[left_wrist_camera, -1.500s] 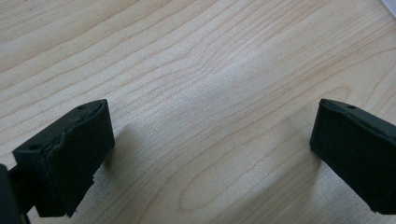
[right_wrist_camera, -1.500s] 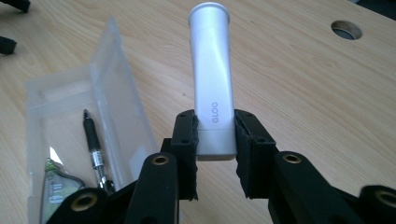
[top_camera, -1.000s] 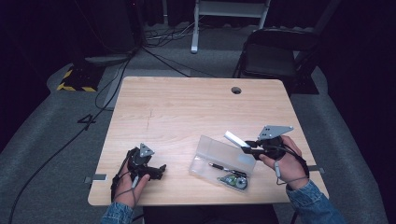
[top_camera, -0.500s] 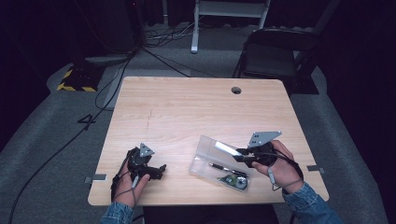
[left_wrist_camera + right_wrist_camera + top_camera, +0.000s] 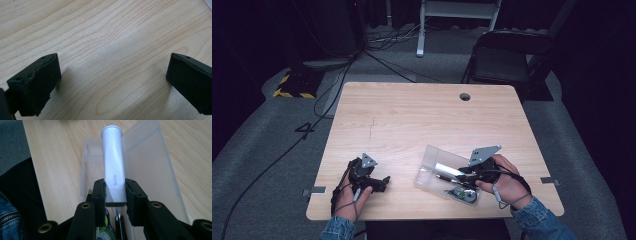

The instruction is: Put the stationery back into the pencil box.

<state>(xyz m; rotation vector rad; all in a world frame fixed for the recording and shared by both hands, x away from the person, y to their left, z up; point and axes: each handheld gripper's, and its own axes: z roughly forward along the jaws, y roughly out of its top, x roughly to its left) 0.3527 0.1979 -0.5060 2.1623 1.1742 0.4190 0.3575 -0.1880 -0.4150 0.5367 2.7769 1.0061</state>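
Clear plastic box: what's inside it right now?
In the clear plastic box lie a black pen and a green-and-grey tape measure. The right gripper holds a white GLOO tube over it. The tube and jaws hide part of the floor.

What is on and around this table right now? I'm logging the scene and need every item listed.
Table: one, light wood, centre, with a round hole near its far edge.
Clear box: one, see-through plastic, open, near the table's front right.
Glue tube: one, white-grey, marked GLOO, held over the box.
Tape measure: one, green and grey, in the box's near end.
Pen: one, dark, in the box.
Folding chair: one, black, beyond the table's far right.
Cables: several, black, on the grey floor at left.
Left claw: one, black, open over bare wood.
Right claw: one, black, shut on the glue tube.
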